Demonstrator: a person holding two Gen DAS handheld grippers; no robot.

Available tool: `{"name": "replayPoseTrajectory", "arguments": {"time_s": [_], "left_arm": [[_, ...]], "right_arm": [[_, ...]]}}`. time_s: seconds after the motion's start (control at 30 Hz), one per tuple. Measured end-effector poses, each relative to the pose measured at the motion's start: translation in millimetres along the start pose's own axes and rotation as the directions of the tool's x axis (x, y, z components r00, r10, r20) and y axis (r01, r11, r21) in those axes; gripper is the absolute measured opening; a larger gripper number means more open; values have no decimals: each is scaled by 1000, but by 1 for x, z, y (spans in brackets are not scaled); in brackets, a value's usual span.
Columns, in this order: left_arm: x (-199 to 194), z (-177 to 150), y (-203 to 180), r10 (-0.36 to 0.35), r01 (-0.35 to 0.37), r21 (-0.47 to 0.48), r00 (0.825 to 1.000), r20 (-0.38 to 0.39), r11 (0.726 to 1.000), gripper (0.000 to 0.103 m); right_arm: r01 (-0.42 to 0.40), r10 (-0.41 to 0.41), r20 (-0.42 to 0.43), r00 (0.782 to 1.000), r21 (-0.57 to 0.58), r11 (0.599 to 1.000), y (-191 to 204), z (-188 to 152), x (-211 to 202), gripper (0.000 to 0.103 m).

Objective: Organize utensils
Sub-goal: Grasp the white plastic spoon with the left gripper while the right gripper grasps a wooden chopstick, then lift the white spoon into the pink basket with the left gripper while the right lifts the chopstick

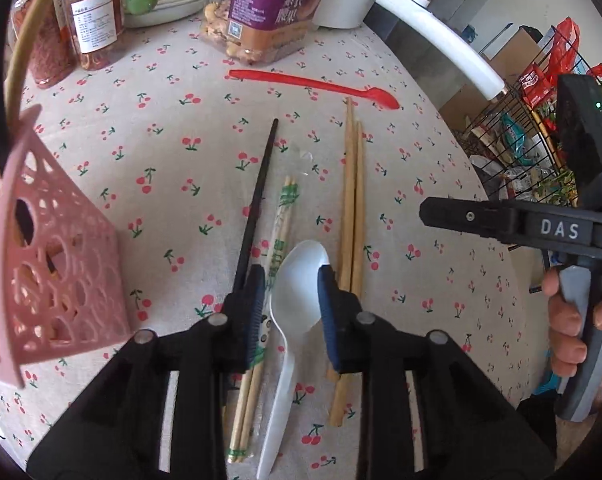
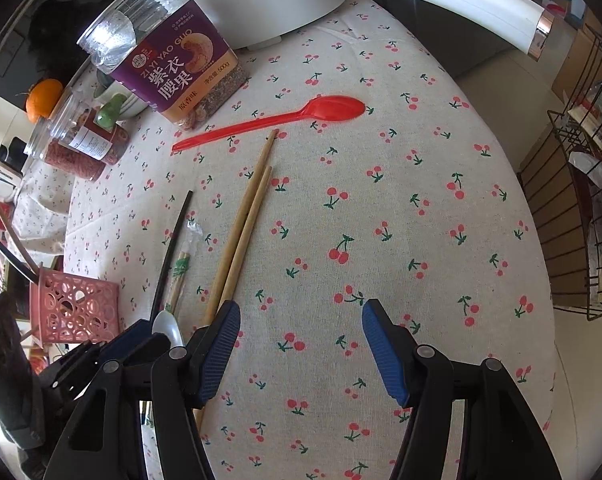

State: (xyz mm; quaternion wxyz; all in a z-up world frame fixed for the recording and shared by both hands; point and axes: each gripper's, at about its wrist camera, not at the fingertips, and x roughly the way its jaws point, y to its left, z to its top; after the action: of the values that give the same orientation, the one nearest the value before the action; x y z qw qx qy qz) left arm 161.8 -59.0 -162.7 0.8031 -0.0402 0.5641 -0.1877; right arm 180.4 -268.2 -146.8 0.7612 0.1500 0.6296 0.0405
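Pink basket [image 1: 61, 264] holding chopsticks, tablecloth [image 1: 173, 184]

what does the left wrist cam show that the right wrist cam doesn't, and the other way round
Only the left wrist view shows the white plastic spoon at full length between the open left gripper, plus the person's right hand on the other tool's handle.

Only the right wrist view shows the orange fruit at the far left and the open right gripper over bare cherry-print tablecloth.

Both show the red plastic spoon, the bare wooden chopstick pair, the black chopstick, the pink perforated basket and the purple-labelled nut jar.
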Motion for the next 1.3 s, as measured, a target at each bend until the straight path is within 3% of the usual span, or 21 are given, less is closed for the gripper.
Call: {"name": "replayPoseTrajectory", "arguments": {"time_s": [0.03, 0.1, 0.3, 0.43, 0.6, 0.73, 0.93, 0.97, 1.07, 1.13, 1.2, 1.23, 1.3], "left_arm": [[3, -1, 0, 9, -9, 3, 1000, -4, 1000, 9], [1, -2, 0, 17, -18, 21, 1000, 11, 1000, 3], [-24, -5, -5, 34, -37, 36, 995, 92, 999, 2], [-57, -7, -8, 56, -64, 35, 980, 189, 997, 1], [-93, -16, -8, 79, -91, 32, 955, 286, 995, 2], [-108, -19, -3, 85, -96, 21, 944, 318, 995, 1], [-126, -21, 4, 105, -113, 1, 925, 364, 994, 2], [-129, -21, 5, 107, -115, -1, 923, 370, 993, 1], [-137, -24, 7, 120, -126, -11, 911, 394, 992, 1], [-147, -25, 9, 127, -129, -26, 897, 422, 991, 1], [-161, -26, 11, 140, -133, -47, 870, 472, 990, 2], [-169, -27, 12, 152, -142, -59, 850, 505, 988, 2], [-184, -29, 13, 191, -173, -86, 791, 582, 981, 2]], "right_arm": [[-1, 1, -2, 1000, -1, 1000, -1, 0, 0, 64], [-1, 1, -5, 1000, -4, 1000, -2, 0, 0, 64], [-5, 5, 2, 1000, -8, 1000, 2, 2, 1, 64], [-11, 11, 12, 1000, -25, 1000, 9, 4, 2, 61], [-10, 11, 16, 1000, -40, 999, 23, 9, 15, 43], [-11, 12, 5, 1000, -58, 998, 36, 12, 27, 36], [109, -112, -16, 994, -143, 984, 56, 6, 36, 22], [141, -145, -12, 989, -162, 977, 58, 5, 36, 14], [150, -154, -10, 988, -171, 974, 58, 3, 38, 12], [137, -140, -7, 990, -152, 979, 53, 4, 37, 8], [110, -111, -2, 994, -131, 985, 47, 3, 35, 7], [88, -87, 9, 996, -118, 989, 44, 3, 32, 7], [49, -46, 36, 998, -101, 994, 37, 1, 21, 7]]}}
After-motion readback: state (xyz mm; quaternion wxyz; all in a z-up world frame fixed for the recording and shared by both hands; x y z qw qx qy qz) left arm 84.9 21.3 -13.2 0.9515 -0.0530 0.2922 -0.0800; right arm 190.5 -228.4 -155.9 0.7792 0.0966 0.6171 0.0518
